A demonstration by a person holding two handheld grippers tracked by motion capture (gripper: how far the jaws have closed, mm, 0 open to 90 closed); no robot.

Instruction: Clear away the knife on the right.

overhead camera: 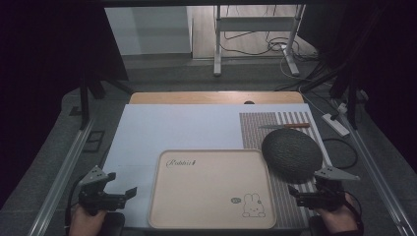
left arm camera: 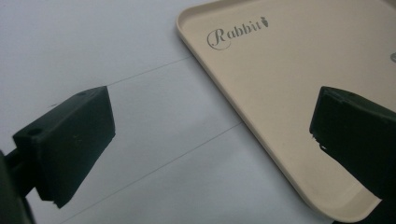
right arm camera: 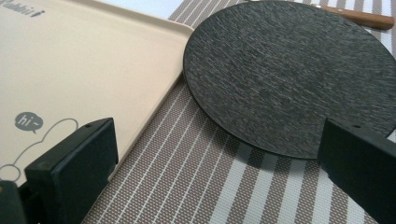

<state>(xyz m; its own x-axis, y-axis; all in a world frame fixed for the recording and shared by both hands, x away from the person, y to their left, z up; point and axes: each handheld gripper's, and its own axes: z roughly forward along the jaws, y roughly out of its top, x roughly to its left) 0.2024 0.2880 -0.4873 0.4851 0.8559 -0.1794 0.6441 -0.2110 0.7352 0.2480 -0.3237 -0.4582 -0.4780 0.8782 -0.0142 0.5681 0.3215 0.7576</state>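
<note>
A beige tray (overhead camera: 211,157) printed with "Rabbit" and a cartoon rabbit lies at the front middle of the table. To its right a dark round textured plate (overhead camera: 291,153) rests on a striped placemat (overhead camera: 255,129). A knife with a wooden handle (overhead camera: 285,126) lies behind the plate. My left gripper (overhead camera: 129,193) hovers open at the front left, beside the tray's left edge (left arm camera: 219,93), with nothing between its fingers. At the front right my right gripper (overhead camera: 295,194) stands open over the placemat (right arm camera: 196,177), just short of the plate (right arm camera: 289,79), empty.
A pale blue mat (overhead camera: 182,128) covers the table, with a wooden strip (overhead camera: 216,97) at its far edge. Metal rails run down both sides. Beyond the table are a stand's legs (overhead camera: 217,49), cables and a power strip (overhead camera: 335,124) on the floor.
</note>
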